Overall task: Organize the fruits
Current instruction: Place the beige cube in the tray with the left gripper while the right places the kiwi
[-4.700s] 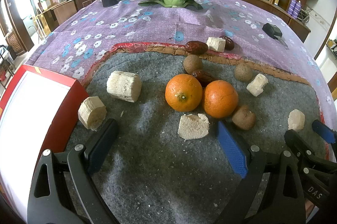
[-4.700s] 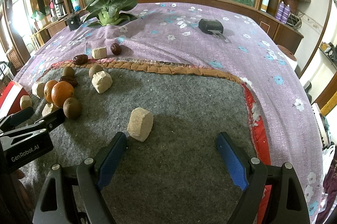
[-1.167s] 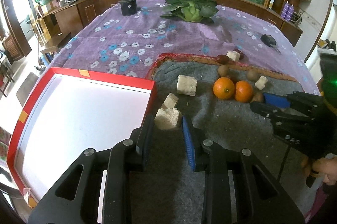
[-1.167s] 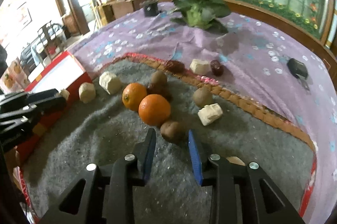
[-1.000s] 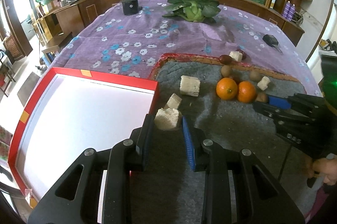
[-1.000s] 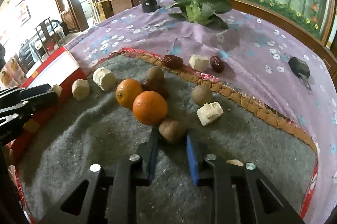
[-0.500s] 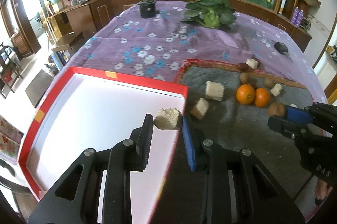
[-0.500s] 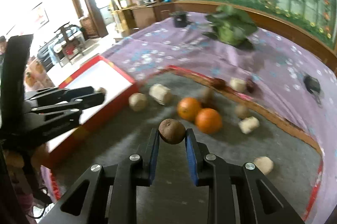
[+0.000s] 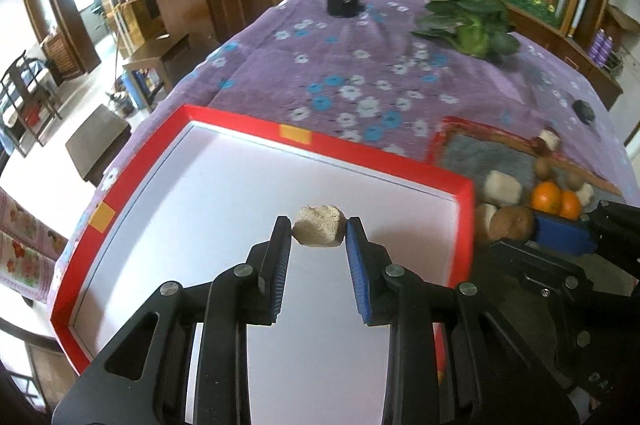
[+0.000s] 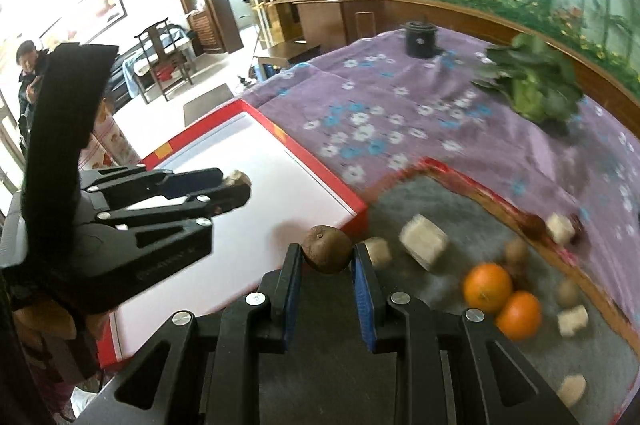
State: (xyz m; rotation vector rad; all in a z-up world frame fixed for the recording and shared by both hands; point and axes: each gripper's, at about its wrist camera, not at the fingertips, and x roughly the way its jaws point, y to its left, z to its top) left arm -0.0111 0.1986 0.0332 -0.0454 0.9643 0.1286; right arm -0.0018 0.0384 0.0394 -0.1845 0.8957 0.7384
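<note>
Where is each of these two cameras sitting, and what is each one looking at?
Left wrist view: sits on the left tongs, looking down along them at the red tray; they clamp a pale chunk. The right tongs show at the right edge.
Right wrist view: sits on the right tongs, which clamp a brown kiwi near the tray's edge; the left tongs reach in from the left.
Both share the tray, two oranges on the grey mat and the purple flowered cloth.
</note>
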